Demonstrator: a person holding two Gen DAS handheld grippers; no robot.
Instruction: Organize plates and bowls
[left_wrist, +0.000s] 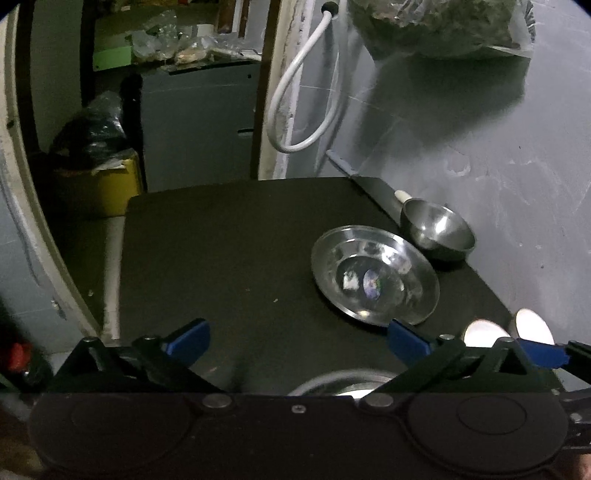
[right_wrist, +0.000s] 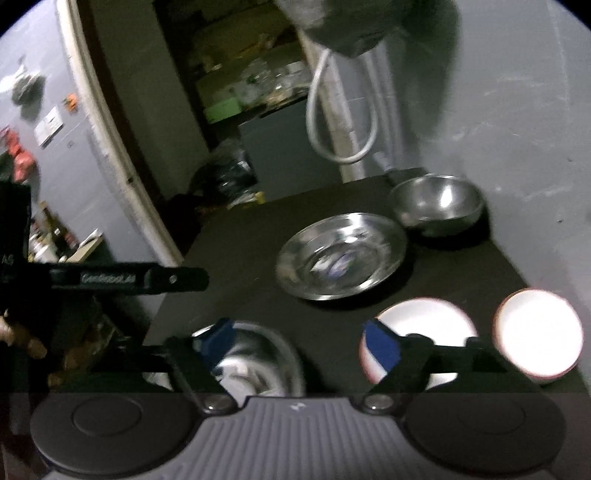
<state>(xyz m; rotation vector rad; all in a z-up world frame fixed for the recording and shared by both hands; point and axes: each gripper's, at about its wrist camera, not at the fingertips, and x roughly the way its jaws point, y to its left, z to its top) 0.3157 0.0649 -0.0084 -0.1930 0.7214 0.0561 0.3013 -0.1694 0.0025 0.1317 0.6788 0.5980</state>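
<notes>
Two grippers, both with fingers spread wide and nothing between the pads. The left gripper (left_wrist: 297, 341) hangs over the near part of the dark table (left_wrist: 221, 258), blue tips well apart, bare tabletop between them. The right gripper (right_wrist: 301, 341) is spread as well, its left tip sitting over a steel bowl (right_wrist: 255, 362) at the near edge and its right tip in front of a white plate (right_wrist: 424, 321).

So where is everything? Further back sits a steel plate (right_wrist: 341, 254), wide and shallow, and just beyond it, close to the wall, a deeper steel bowl (right_wrist: 437, 205). On the right, a white bowl (right_wrist: 539, 332) stands just beside the white plate, apart from it as far as the glare allows. In the left view the steel plate (left_wrist: 375, 275) lies just past the right fingertip, with the far bowl (left_wrist: 437, 229) behind.

My read: both hands are free and the next pick is about to be chosen, likely the near steel bowl or the white plate. Nothing is stacked yet, so the sorting looks early.

To do it well, take a plate by the rim, one finger under the lip and one on top, since the flat body gives no grip. Steel is slick; close squarely on the rim and lift level. The right view is blurred, so settle first.
</notes>
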